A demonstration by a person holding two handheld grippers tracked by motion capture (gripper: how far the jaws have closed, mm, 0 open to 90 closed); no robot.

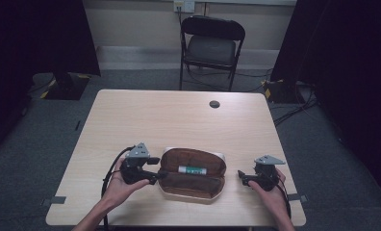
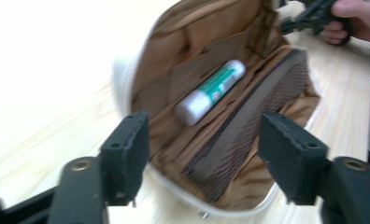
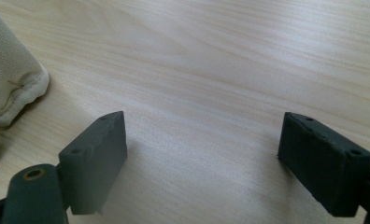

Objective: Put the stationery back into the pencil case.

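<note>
The left gripper is held spread at the open pouch's left end. The right gripper is spread over bare table. A green-and-white tube is seen inside the pouch.

Table: pale wood-grain top, smooth, slight sheen. Pouch: brown cloth lining inside, mesh panel on one half; outer shell cream woven fabric w/ stitched edge. Tube in pouch: smooth glossy plastic, white w/ green label. Left gripper & right gripper pads: matt black, rubbery-looking.
</note>
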